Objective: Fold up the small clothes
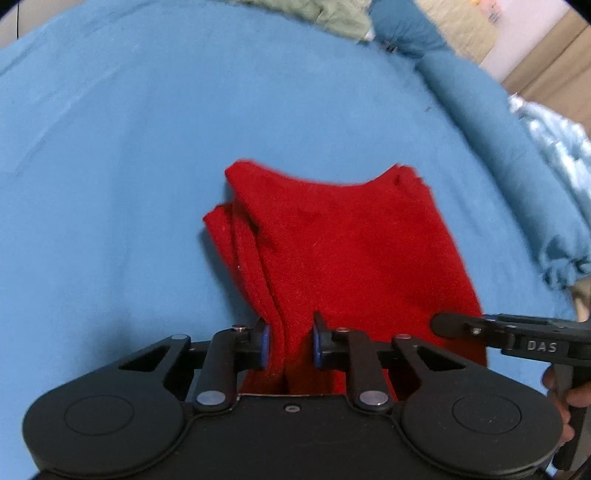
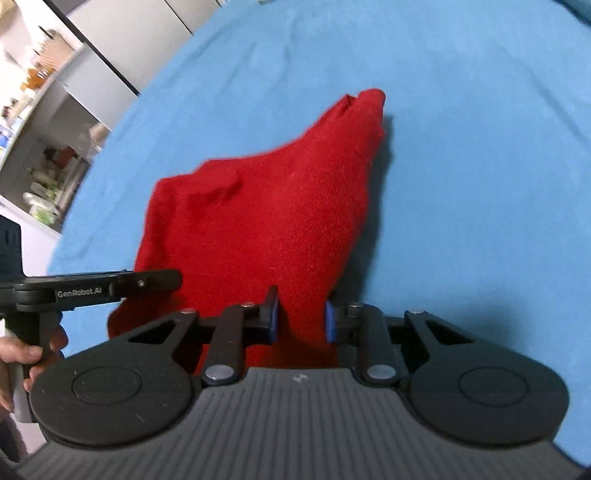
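- the folded red knit cloth (image 1: 343, 251) lies on the blue bed sheet (image 1: 129, 166), its near edge lifted between both tools.
- the left black two-finger gripper (image 1: 289, 345) has its blue pads (image 1: 264, 347) pressed on a bunched fold of the cloth.
- the right black two-finger gripper (image 2: 301, 318) is likewise clamped on the cloth's near edge (image 2: 258, 229).
- readable writing: "das" on the right tool's side (image 1: 541, 346); "genrobot.ai" on the left tool's side (image 2: 79, 293).
- a pale green fabric (image 1: 332, 16) lies at the sheet's far end; grey shelves with clutter (image 2: 48, 147) stand beyond the bed.
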`<action>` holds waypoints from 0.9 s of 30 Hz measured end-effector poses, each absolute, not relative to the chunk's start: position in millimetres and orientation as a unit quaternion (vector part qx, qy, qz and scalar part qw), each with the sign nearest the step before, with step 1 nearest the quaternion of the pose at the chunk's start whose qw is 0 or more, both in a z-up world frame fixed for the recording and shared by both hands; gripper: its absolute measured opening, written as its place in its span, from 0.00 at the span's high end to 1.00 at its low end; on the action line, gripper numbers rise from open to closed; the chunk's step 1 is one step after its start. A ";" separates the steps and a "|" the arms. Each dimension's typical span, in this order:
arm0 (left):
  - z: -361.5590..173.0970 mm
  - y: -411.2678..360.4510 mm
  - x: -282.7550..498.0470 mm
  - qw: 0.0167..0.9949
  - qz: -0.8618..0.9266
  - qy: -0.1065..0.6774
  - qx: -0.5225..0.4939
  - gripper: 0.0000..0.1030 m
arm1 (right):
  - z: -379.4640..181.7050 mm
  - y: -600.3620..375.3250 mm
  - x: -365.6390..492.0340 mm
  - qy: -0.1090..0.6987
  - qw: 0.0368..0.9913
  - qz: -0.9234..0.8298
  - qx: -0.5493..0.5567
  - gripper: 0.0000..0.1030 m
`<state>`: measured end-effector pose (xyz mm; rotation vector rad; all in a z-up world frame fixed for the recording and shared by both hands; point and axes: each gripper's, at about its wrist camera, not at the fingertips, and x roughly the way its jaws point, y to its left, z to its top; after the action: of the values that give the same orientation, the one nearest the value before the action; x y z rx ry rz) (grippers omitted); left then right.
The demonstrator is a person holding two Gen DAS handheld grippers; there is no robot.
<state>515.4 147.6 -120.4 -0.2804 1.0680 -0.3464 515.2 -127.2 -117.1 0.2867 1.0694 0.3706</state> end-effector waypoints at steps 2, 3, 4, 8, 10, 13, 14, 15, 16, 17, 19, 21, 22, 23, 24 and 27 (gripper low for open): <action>-100.6 142.6 500.3 0.846 -0.175 0.484 -0.135 0.78 | -98.6 -133.0 505.0 0.491 0.841 0.181 0.139 0.63; -90.1 137.9 489.3 0.851 -0.182 0.475 -0.132 0.78 | -92.2 -135.9 500.6 0.486 0.843 0.184 0.140 0.63; -82.3 132.5 478.8 0.854 -0.185 0.468 -0.128 0.78 | -84.5 -140.6 493.4 0.482 0.844 0.188 0.142 0.63; -59.7 108.1 430.7 0.855 -0.201 0.464 -0.120 0.78 | -54.9 -168.9 450.3 0.478 0.845 0.185 0.151 0.63; -57.4 93.9 409.1 0.850 -0.209 0.468 -0.120 0.78 | -45.4 -183.1 425.2 0.481 0.845 0.180 0.149 0.63; -64.9 68.2 378.5 0.840 -0.216 0.485 -0.115 0.78 | -44.0 -206.9 385.6 0.496 0.839 0.164 0.151 0.63; -73.4 57.9 369.4 0.836 -0.218 0.492 -0.108 0.78 | -48.8 -213.4 374.1 0.503 0.838 0.157 0.145 0.63; -82.0 50.0 362.0 0.832 -0.218 0.499 -0.101 0.78 | -56.9 -218.8 363.8 0.511 0.836 0.148 0.137 0.63; -93.1 42.6 355.9 0.829 -0.217 0.507 -0.096 0.78 | -64.6 -220.0 356.8 0.516 0.834 0.142 0.130 0.63; -107.3 36.0 350.6 0.826 -0.212 0.514 -0.091 0.78 | -77.3 -225.2 347.5 0.523 0.833 0.133 0.125 0.62; -126.4 26.0 340.4 0.826 -0.194 0.524 -0.076 0.78 | -104.4 -233.3 333.9 0.531 0.830 0.116 0.123 0.62; -137.2 20.3 330.1 0.834 -0.174 0.521 -0.056 0.76 | -130.4 -240.2 323.1 0.536 0.829 0.100 0.125 0.60; -137.4 19.1 328.9 0.837 -0.170 0.517 -0.054 0.75 | -136.4 -242.4 319.9 0.531 0.831 0.100 0.129 0.58; -136.6 18.2 329.7 0.840 -0.167 0.514 -0.052 0.74 | -140.1 -245.3 317.0 0.522 0.836 0.100 0.138 0.57; -136.0 16.9 329.9 0.841 -0.166 0.513 -0.045 0.72 | -140.1 -245.4 315.3 0.519 0.837 0.101 0.143 0.56; -129.5 11.0 325.3 0.846 -0.157 0.509 -0.016 0.54 | -135.0 -237.7 318.2 0.515 0.841 0.104 0.129 0.43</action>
<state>325.3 11.0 -129.5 -0.0327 1.0747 -0.3315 318.2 -237.7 -135.0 0.2734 1.0876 0.2206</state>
